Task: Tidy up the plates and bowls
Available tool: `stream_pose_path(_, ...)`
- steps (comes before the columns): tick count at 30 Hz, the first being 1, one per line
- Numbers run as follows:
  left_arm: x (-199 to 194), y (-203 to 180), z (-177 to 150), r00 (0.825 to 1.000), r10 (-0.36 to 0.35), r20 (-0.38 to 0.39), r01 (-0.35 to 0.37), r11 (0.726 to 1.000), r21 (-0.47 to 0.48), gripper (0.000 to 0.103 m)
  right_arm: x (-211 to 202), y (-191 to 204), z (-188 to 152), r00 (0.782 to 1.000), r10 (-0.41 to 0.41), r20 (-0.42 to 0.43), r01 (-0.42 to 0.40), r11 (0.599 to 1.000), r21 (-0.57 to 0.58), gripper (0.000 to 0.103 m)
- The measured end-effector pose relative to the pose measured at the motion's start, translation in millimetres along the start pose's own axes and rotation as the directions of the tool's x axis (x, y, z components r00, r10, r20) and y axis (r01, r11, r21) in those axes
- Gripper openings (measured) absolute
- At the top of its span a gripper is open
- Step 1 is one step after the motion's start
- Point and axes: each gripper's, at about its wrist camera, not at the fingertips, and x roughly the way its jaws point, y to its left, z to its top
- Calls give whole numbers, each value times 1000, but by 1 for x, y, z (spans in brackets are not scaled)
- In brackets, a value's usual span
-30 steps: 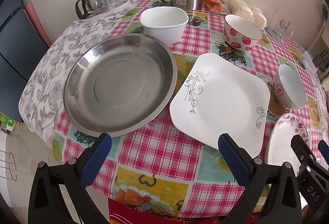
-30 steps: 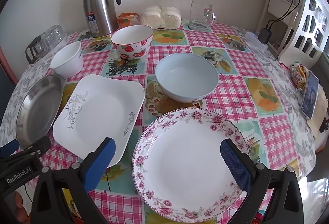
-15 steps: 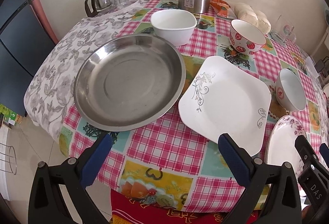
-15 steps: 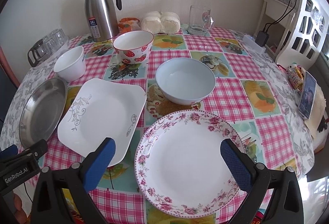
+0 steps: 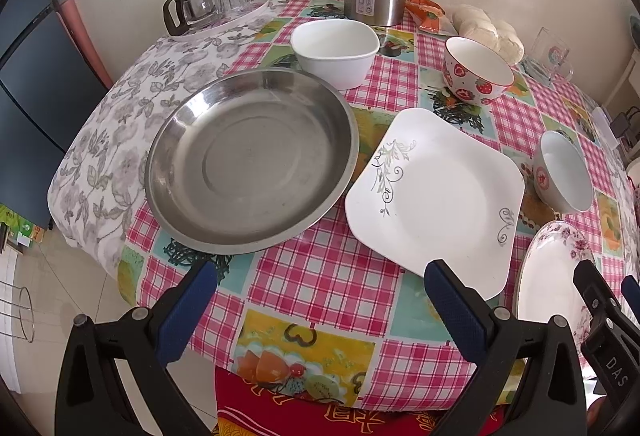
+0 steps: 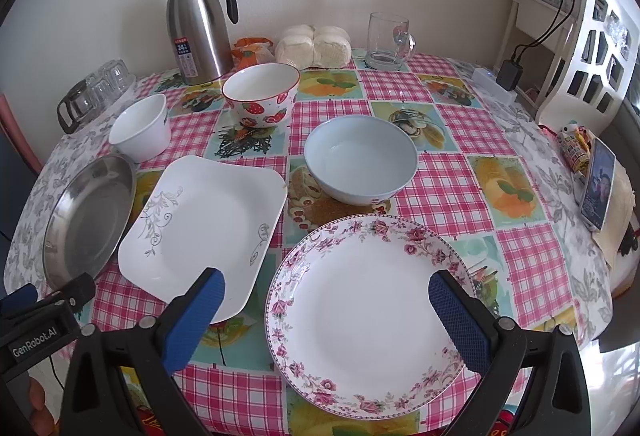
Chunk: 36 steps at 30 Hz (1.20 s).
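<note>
A round steel plate (image 5: pixel 250 160) lies at the table's left, beside a square white plate (image 5: pixel 436 196) with grey scrolls. Behind them stand a white square bowl (image 5: pixel 335 52) and a strawberry bowl (image 5: pixel 476 76). A pale blue bowl (image 6: pixel 360 160) sits behind a round floral-rimmed plate (image 6: pixel 368 312). My left gripper (image 5: pixel 320 296) hangs open over the near table edge, in front of the steel and square plates. Over the floral plate's near half my right gripper (image 6: pixel 326 310) stands open. Neither holds anything.
At the back stand a steel thermos jug (image 6: pixel 198 24), a glass mug (image 6: pixel 390 42), bagged buns (image 6: pixel 314 46) and a tray of glasses (image 5: pixel 218 0). A phone (image 6: pixel 598 188) lies at the right edge. A white shelf (image 6: pixel 576 36) stands at the right wall.
Both grippers have drawn back and up from the table, so the dishes sit farther off in each view. Nothing on the table has moved, and both grippers stay open.
</note>
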Motion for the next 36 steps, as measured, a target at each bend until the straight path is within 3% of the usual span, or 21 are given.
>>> stream_pose_path(36, 19, 14, 6, 999, 11, -38, -13, 999, -36, 103, 22, 7, 0, 998, -9, -59, 8, 1000, -7, 103)
